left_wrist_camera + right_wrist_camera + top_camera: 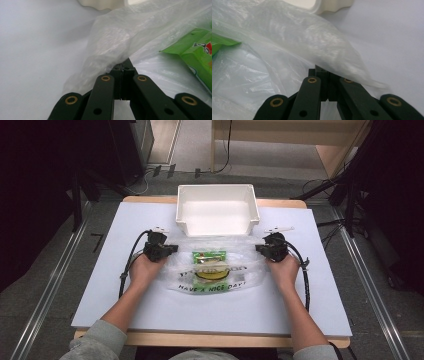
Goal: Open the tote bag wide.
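So the bag [212,265] lies flat-ish in the middle of the counter [150,300], right between the two claws and just in front of the bin [217,210]. Left claw [172,249] has its jaws pressed together on the bag's left edge, and in the left gripper view you can see the film bunched up right at the tips [123,65]. Right claw [259,249] is the same deal on the right edge, jaws together with the plastic draped over the tips [322,68].

The bag is thin, clear, crinkly plastic with black lettering on the front. Inside there's a flat green packet [209,255] and something round and yellow [210,274] under it. The bin is white, rectangular, smooth with rounded corners. The counter top is matte pale blue-grey.
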The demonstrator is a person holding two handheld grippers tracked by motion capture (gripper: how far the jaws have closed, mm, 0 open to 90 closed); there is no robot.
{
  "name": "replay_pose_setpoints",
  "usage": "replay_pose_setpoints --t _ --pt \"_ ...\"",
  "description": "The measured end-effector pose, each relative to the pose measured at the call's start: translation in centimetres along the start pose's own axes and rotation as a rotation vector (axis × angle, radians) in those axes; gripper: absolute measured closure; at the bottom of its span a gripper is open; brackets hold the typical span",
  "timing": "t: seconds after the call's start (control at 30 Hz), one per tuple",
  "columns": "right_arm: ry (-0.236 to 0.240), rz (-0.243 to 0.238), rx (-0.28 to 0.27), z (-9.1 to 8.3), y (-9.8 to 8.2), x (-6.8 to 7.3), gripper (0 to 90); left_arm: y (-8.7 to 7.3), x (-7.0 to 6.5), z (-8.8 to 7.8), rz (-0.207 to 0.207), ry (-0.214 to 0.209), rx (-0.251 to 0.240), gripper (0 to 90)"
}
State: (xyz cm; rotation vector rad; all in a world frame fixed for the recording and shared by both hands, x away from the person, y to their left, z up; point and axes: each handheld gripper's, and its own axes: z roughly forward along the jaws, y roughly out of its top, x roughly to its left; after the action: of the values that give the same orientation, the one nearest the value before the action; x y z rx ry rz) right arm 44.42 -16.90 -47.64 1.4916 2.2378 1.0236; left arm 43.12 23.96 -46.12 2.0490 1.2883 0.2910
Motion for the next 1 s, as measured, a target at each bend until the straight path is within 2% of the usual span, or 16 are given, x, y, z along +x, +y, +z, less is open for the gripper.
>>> replay_pose_setpoints --t 0.07,0.17,0.2,0.27,0.4,0.57,0.6,0.63,0.73,0.8,0.83,0.93,1.0 --pt "0.003 0.016 0.003 -0.1 -0.1 -0.2 90.0 -0.1 0.2 0.0 -0.011 -0.009 -0.002 90.0" --pt "0.000 0.008 0.008 -0.2 0.0 -0.1 90.0 0.0 0.0 -0.1 -0.002 -0.007 0.005 90.0" --pt "0.017 0.011 0.018 -0.3 0.1 0.0 90.0 0.2 -0.1 -0.3 -0.010 -0.033 0.016 90.0" --pt "0.034 0.004 0.004 -0.7 0.3 0.4 90.0 0.5 -0.5 -0.9 -0.003 -0.051 -0.001 90.0" --pt "0.078 -0.035 -0.046 -2.2 1.2 1.9 90.0 1.3 -1.8 -2.6 0.034 -0.088 -0.034 90.0" --pt "0.131 -0.094 -0.078 -3.9 1.5 4.0 90.0 1.4 -3.7 -3.9 0.080 -0.139 -0.024 90.0" --pt "0.141 -0.106 -0.080 -4.0 1.5 4.6 90.0 1.4 -3.7 -3.9 0.080 -0.139 -0.024 89.6" --pt "0.152 -0.114 -0.081 -4.1 1.5 5.1 90.0 1.3 -4.5 -4.0 0.088 -0.163 -0.018 88.9" --pt "0.188 -0.150 -0.066 -3.8 1.3 6.6 90.0 1.0 -5.7 -4.1 0.110 -0.172 -0.010 89.5" --pt "0.197 -0.172 -0.054 -3.4 1.2 7.4 90.0 0.7 -6.2 -4.0 0.126 -0.180 0.004 90.0" --pt "0.197 -0.176 -0.045 -3.2 1.1 7.7 90.0 0.6 -6.2 -3.9 0.120 -0.187 0.004 90.0" --pt "0.200 -0.173 -0.039 -2.4 1.6 7.6 90.0 0.7 -6.5 -3.7 0.109 -0.193 0.018 90.0" --pt "0.213 -0.165 -0.045 -2.1 2.1 7.7 90.0 0.6 -7.1 -3.5 0.122 -0.189 0.027 90.0"
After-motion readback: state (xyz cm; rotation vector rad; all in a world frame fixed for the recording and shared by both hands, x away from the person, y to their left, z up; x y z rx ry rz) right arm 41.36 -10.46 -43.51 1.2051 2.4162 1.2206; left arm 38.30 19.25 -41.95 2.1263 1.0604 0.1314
